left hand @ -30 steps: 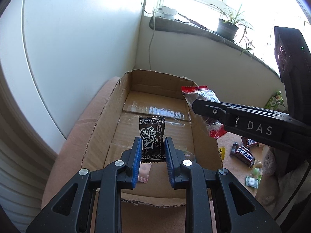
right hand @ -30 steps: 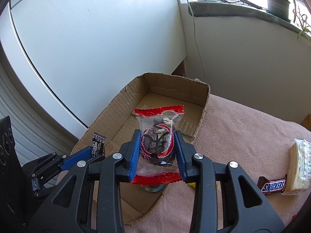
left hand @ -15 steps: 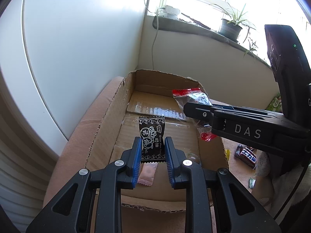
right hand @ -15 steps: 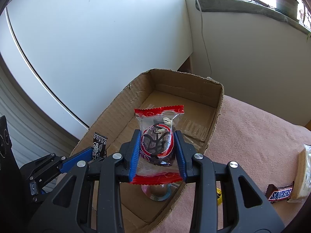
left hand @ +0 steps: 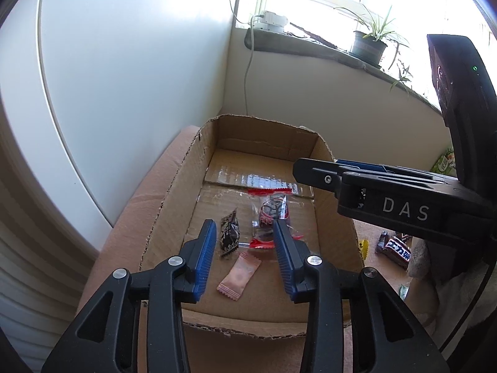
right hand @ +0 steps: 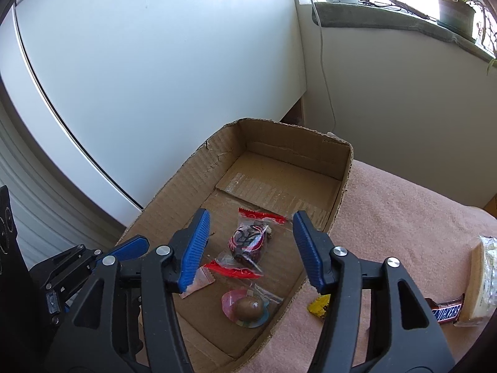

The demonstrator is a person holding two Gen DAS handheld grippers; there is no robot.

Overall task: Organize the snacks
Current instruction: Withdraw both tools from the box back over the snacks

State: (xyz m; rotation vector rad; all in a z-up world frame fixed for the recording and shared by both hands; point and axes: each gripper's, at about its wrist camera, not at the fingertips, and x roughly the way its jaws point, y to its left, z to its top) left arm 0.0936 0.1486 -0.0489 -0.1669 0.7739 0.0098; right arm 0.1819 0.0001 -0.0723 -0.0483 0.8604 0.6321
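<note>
With both my left gripper (left hand: 243,250) and right gripper (right hand: 250,245) spread and empty above the cardboard box (right hand: 346,168), where the red-ended snack (right hand: 248,242) and black packet (left hand: 229,236) lie, I lift straight up before fetching the Snickers bar (right hand: 445,310).

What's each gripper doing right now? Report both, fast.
Left gripper: open, holding nothing, above the black candy in the box.
Right gripper: open, holding nothing, above the red-ended packet in the box.
</note>
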